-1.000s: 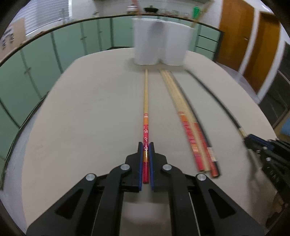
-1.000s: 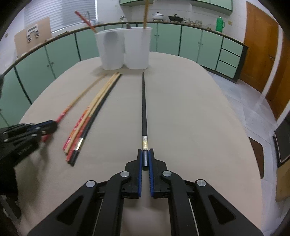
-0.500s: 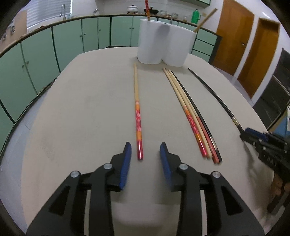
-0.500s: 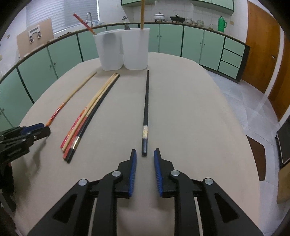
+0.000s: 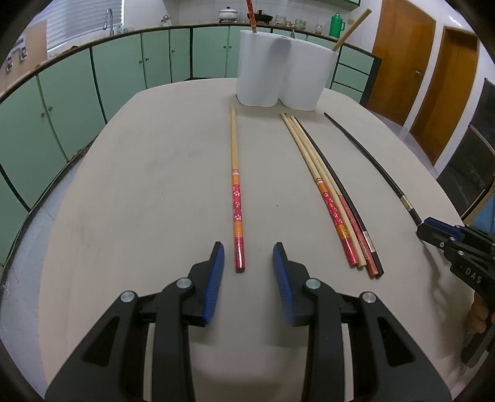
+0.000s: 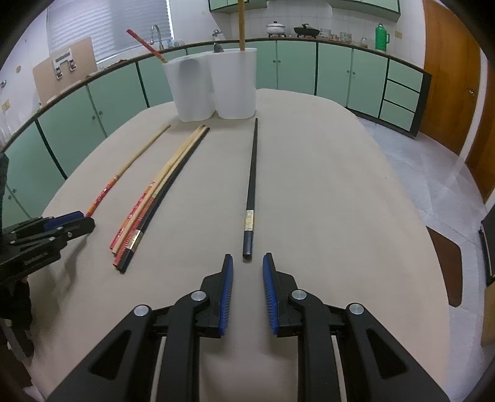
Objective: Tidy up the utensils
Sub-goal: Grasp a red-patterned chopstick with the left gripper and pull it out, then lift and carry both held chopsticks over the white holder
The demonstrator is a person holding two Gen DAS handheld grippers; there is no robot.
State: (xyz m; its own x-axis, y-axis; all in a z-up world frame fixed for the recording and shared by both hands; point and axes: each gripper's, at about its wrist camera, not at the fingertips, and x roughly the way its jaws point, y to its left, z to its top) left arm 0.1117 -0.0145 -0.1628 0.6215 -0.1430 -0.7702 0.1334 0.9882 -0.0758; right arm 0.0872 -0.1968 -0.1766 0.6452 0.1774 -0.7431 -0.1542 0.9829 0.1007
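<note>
While both tools hover low over the beige table point(image 5: 123, 185), neither grips anything. Seen from the left wrist, the left hand-held gripper point(image 5: 247, 250) has its blue-padded jaws spread, and the red flower-patterned end of a bamboo chopstick point(image 5: 236, 198) lies on the table between and just ahead of the tips, touching neither pad; its pale tip points toward the two white holders point(image 5: 281, 83) at the far end of the table. To the right of it lies a tight bundle of four chopsticks point(image 5: 334, 198) — pale bamboo ones with red patterned ends, a reddish one and a black one — side by side and touching. Further right a single black chopstick point(image 5: 371, 167) with a metal band runs up to the tip of the right hand-held gripper point(image 5: 433, 230), with fingers of the person's hand point(image 5: 478, 315) visible behind it. From the right wrist, the right hand-held gripper point(image 6: 247, 263) is also parted, more narrowly, and the blunt end of the black chopstick point(image 6: 251, 185) rests just in front of the gap, free of both pads. One red-ended chopstick point(image 6: 144, 44) leans out of the left holder and one pale bamboo chopstick point(image 6: 241, 24) stands in the right holder — the holders touch each other. Green cabinets point(image 6: 309, 68) curve behind the table.
</note>
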